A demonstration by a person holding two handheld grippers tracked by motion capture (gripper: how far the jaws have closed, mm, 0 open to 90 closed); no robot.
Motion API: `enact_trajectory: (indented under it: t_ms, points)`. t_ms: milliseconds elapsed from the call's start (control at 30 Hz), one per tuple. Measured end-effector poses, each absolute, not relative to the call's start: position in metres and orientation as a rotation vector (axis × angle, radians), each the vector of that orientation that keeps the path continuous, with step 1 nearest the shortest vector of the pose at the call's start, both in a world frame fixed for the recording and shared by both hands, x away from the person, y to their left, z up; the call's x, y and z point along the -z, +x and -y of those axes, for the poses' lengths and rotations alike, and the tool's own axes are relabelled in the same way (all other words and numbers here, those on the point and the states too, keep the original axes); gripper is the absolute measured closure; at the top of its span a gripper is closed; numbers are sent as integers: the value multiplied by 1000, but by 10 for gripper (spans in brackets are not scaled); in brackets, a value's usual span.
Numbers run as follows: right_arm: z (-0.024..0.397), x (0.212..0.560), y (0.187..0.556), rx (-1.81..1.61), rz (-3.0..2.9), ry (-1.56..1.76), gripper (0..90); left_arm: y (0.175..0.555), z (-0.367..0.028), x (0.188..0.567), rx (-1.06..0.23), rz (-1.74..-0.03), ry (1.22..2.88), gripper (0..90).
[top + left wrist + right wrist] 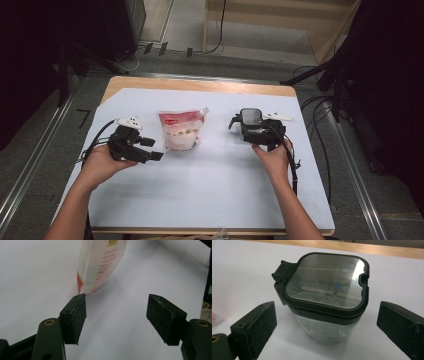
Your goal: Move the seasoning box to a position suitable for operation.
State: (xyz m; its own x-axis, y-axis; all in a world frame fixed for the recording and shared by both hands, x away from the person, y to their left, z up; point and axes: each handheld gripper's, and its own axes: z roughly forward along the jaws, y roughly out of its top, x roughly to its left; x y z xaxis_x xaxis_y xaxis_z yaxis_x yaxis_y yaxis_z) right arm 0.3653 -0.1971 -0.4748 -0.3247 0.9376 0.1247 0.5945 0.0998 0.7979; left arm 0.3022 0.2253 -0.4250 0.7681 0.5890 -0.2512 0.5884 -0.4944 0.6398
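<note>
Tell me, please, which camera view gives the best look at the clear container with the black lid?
The right gripper view: the container sits close up, showing its closed black lid, side latch and clear body between the open right tool. The high view shows it small, partly behind that tool.

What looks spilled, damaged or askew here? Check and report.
Nothing stands out. The pouch lies intact on the white sheet, no contents spilled. The clear container stands upright with its black lid seated and latch down. Both the left tool and right tool are open, gripping nothing.
</note>
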Motion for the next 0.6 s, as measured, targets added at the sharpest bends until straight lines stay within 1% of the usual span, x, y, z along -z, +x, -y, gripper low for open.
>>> enact_trajectory:
  t_ms: [200,600]
  points:
    - [192,476,372,-1121,-1969,1493,26,297,-229,425,-7,-891,2222,333]
    - [181,495,389,-1080,-1964,1502,30,289,-232,427,-2,-912,2212,334]
